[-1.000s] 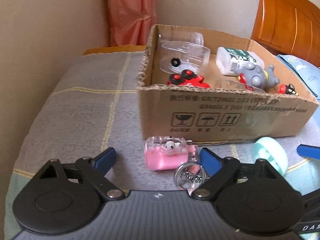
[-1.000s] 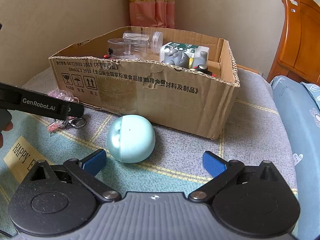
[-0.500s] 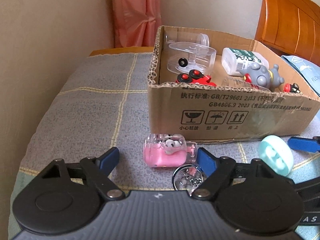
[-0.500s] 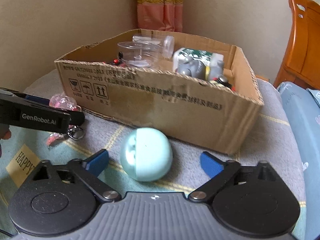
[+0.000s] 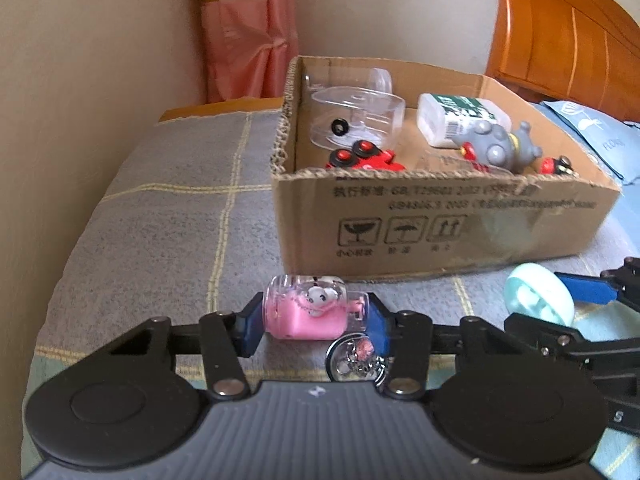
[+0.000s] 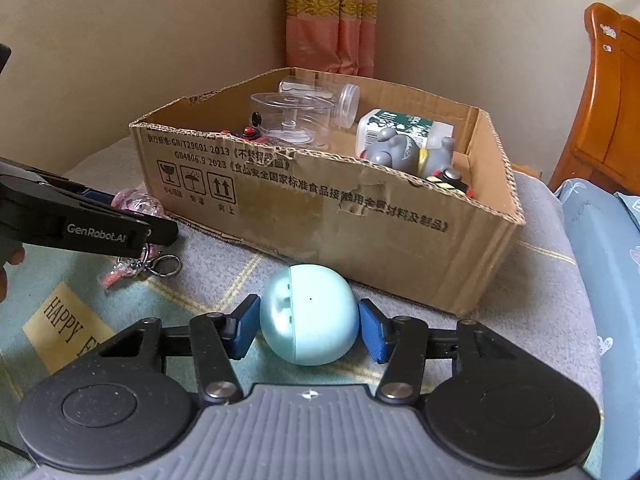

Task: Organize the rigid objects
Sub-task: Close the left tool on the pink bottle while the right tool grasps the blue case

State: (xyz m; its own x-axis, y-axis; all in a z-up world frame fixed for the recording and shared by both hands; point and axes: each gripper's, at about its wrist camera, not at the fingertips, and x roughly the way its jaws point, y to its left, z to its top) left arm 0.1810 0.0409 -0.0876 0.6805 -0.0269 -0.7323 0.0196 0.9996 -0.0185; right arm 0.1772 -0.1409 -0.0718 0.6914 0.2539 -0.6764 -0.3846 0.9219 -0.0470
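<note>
My left gripper point(image 5: 314, 322) is shut on a pink and clear keychain toy point(image 5: 308, 308) that lies on the blanket in front of the cardboard box point(image 5: 440, 224); its metal ring and charms point(image 5: 354, 360) trail toward the camera. My right gripper point(image 6: 308, 322) is shut on a pale blue round case point(image 6: 310, 314), both blue pads pressing its sides, just before the box point(image 6: 320, 208). In the left wrist view the blue case point(image 5: 538, 294) and a right fingertip point(image 5: 588, 288) show at the far right. In the right wrist view the left gripper point(image 6: 92, 220) enters from the left.
The open box holds clear plastic containers point(image 5: 356, 120), a white bottle point(image 5: 460, 120), a grey figure point(image 5: 496, 148) and red toy cars point(image 5: 364, 158). A wall and pink curtain point(image 5: 248, 32) stand behind, a wooden bed frame point(image 5: 560, 32) at the right, a blue pillow point(image 6: 604, 260) beside the box.
Both grippers went from wide open to shut: the left closed on the pink keychain toy, the right on the blue case. Each crept slightly closer to its object.
</note>
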